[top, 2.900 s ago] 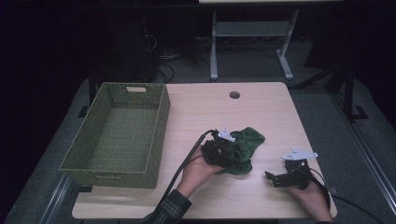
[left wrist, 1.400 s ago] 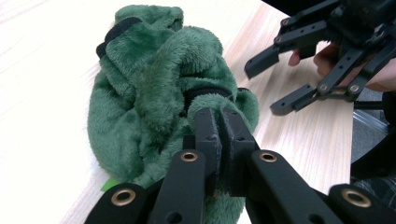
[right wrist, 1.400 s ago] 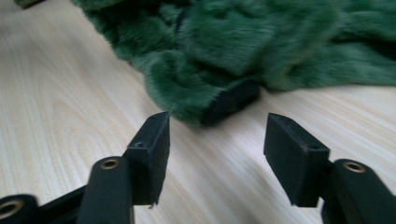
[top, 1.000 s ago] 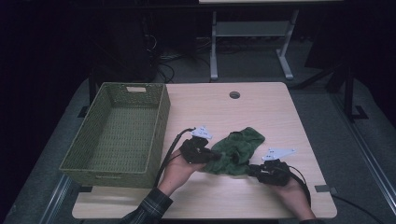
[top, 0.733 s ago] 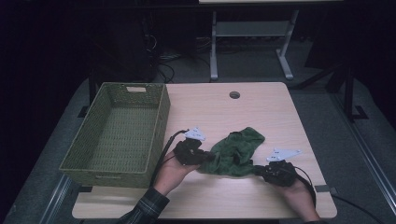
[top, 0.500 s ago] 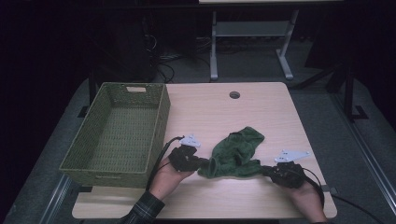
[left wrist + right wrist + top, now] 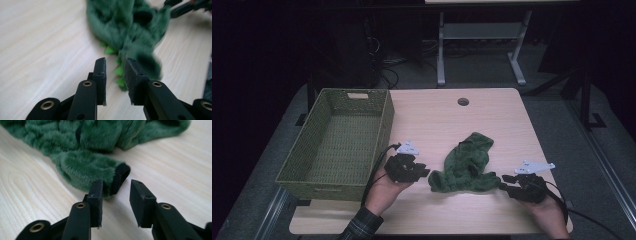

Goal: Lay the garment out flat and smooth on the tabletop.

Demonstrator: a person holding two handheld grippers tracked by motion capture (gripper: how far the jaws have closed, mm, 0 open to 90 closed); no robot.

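The jaws of both grippers have just been opening and stand narrowly parted with nothing clamped. The left gripper [image 7: 424,173] and right gripper [image 7: 504,180] are held low and level — flanking the green plush garment [image 7: 466,165] on the tabletop [image 7: 437,115].

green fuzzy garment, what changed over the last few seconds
The green fuzzy garment, bunched at the left gripper before, was pulled out flat between both grippers. Both have just opened and let go, the right gripper too. The woven green basket stayed put.
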